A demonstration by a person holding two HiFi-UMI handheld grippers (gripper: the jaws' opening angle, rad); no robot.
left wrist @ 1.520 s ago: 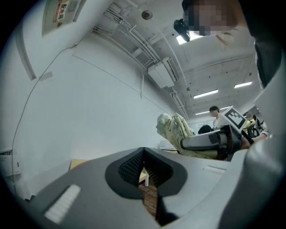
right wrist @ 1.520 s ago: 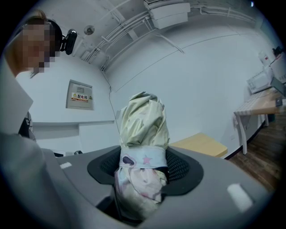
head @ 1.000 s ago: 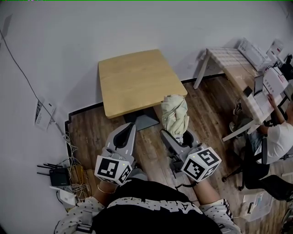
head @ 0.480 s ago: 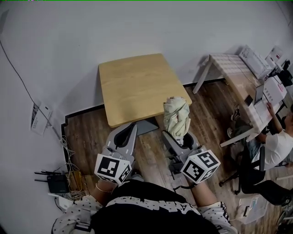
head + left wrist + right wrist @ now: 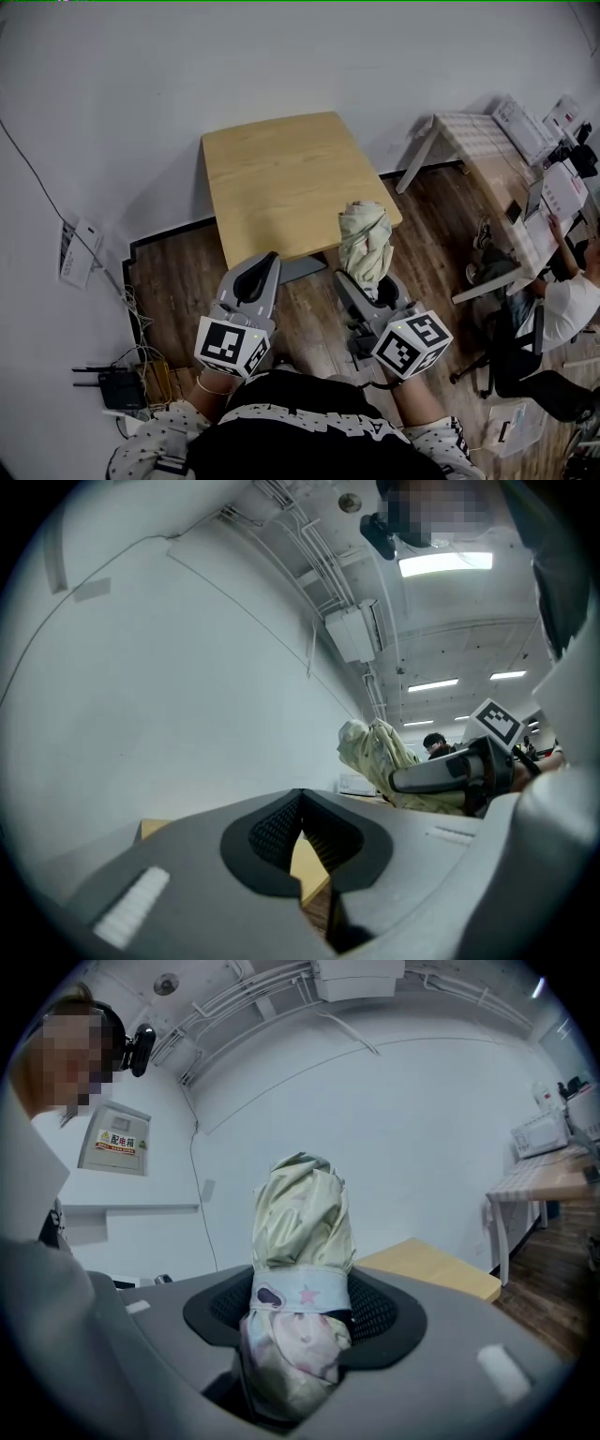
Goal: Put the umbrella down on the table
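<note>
A folded pale yellow-green umbrella (image 5: pixel 366 239) with a star-print strap stands upright in my right gripper (image 5: pixel 368 281), whose jaws are shut on its lower part. Its top overlaps the near right corner of the square wooden table (image 5: pixel 281 178). In the right gripper view the umbrella (image 5: pixel 302 1213) fills the space between the jaws of the right gripper (image 5: pixel 300 1312), with the table (image 5: pixel 431 1262) behind on the right. My left gripper (image 5: pixel 265 264) is at the table's near edge, shut and holding nothing. The left gripper view shows the left gripper (image 5: pixel 300 803) with its tips together and the umbrella (image 5: pixel 380 761) off to the right.
The table stands against a white wall on a grey base (image 5: pixel 298 269). A router with cables (image 5: pixel 114 386) lies on the wooden floor at left. To the right are a second table (image 5: pixel 473 141) and a seated person (image 5: pixel 562 295).
Both grippers have moved forward toward the table with the umbrella still held upright. Its top now overlaps the table's near right corner.
</note>
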